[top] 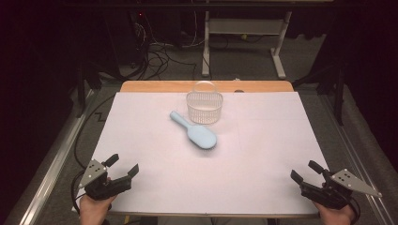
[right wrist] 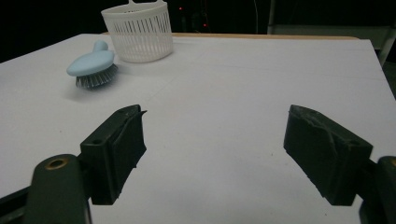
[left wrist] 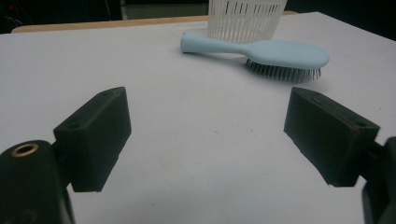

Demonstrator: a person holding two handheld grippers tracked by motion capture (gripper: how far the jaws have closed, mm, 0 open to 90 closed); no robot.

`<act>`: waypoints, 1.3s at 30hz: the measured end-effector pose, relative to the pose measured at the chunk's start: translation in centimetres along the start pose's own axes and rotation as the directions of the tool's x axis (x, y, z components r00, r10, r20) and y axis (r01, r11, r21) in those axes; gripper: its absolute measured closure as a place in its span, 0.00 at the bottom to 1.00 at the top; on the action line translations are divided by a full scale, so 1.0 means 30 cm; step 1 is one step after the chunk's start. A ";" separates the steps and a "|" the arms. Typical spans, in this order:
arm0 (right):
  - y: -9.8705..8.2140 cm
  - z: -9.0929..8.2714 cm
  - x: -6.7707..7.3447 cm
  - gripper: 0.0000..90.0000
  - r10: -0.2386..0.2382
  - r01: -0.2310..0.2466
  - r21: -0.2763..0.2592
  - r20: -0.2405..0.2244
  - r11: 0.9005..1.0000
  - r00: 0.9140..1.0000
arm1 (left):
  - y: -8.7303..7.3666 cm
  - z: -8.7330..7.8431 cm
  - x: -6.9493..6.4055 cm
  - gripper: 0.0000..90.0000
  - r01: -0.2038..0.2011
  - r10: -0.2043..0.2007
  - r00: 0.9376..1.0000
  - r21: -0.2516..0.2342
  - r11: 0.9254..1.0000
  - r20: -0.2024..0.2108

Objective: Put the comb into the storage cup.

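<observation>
High view has both grippers parked at the near corners, left gripper (top: 123, 167) and right gripper (top: 303, 171), jaws spread wide w/ nothing between them. Hairbrush (top: 196, 131) lies mid-table, bristles down, handle tip just beside the basket (top: 204, 108). Risk imo: smooth rounded back could slip out of the pads, or a grab at the handle bumps the basket, which looks light. Left gripper view shows the bristles (left wrist: 281, 72); from above they're hidden.
</observation>
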State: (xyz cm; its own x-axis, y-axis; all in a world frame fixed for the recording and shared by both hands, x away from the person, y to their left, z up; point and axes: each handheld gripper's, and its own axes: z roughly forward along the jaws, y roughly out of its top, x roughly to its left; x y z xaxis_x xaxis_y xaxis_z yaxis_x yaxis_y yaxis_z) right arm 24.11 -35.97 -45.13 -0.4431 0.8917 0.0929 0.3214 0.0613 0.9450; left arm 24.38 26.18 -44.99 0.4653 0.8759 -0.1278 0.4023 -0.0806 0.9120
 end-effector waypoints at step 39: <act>0.000 0.005 0.005 0.24 -0.018 0.018 0.006 0.000 1.000 1.000 | 0.037 0.048 -0.048 0.16 -0.016 0.016 0.999 -0.001 1.000 0.038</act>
State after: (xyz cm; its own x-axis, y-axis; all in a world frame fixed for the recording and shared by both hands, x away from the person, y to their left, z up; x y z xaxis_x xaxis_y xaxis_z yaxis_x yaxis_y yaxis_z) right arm 24.17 -35.76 -45.15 -0.4486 0.8905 0.0756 0.3186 0.0803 0.9445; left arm 25.27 24.14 -44.36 0.5010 0.8560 -0.1277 0.3942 -0.0944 0.9142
